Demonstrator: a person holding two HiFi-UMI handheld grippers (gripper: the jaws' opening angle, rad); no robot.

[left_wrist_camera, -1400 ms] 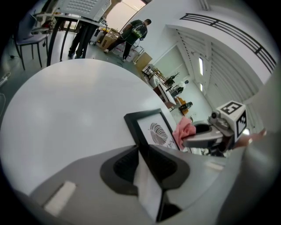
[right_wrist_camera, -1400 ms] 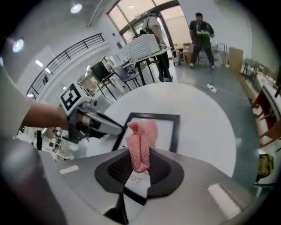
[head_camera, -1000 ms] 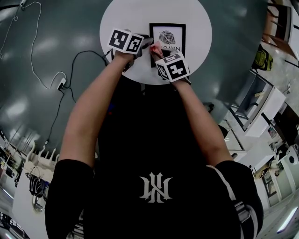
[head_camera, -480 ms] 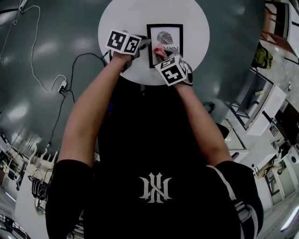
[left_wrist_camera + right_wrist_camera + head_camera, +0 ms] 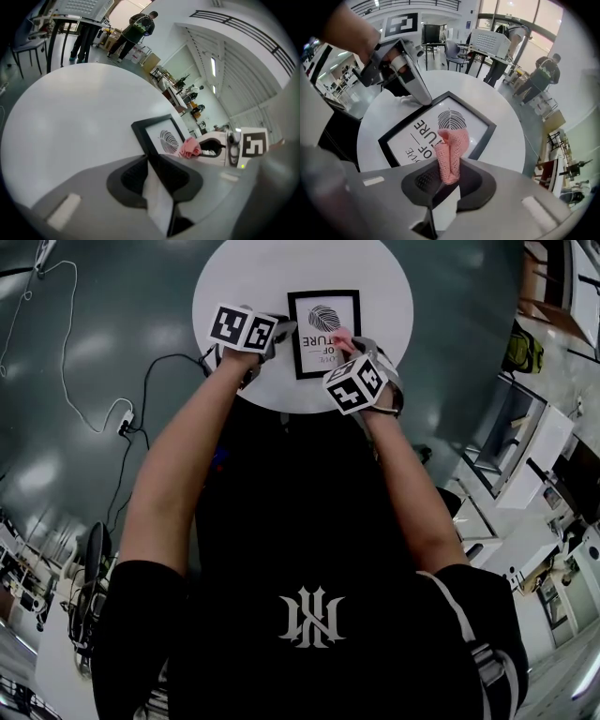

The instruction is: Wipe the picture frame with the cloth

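Observation:
A black picture frame [image 5: 323,332] with a leaf print lies flat on the round white table [image 5: 394,282]. My left gripper [image 5: 281,331] is shut on the frame's left edge, and in the left gripper view that edge [image 5: 157,157] runs between the jaws. My right gripper [image 5: 345,343] is shut on a pink cloth [image 5: 342,337], which hangs over the frame's lower right side. In the right gripper view the cloth [image 5: 451,154] sticks up from the jaws above the frame [image 5: 417,133], with the left gripper [image 5: 405,70] holding the far edge. The left gripper view also shows the cloth [image 5: 190,147].
The table stands on a dark green floor with a white cable [image 5: 66,343] and a black cable [image 5: 155,362] at the left. Shelves and furniture [image 5: 525,446] stand at the right. People [image 5: 543,77] and chairs [image 5: 454,49] are beyond the table.
My right gripper has carried the pink cloth rightward across the lower part of the frame, uncovering the printed words. The left gripper still holds the frame's left edge.

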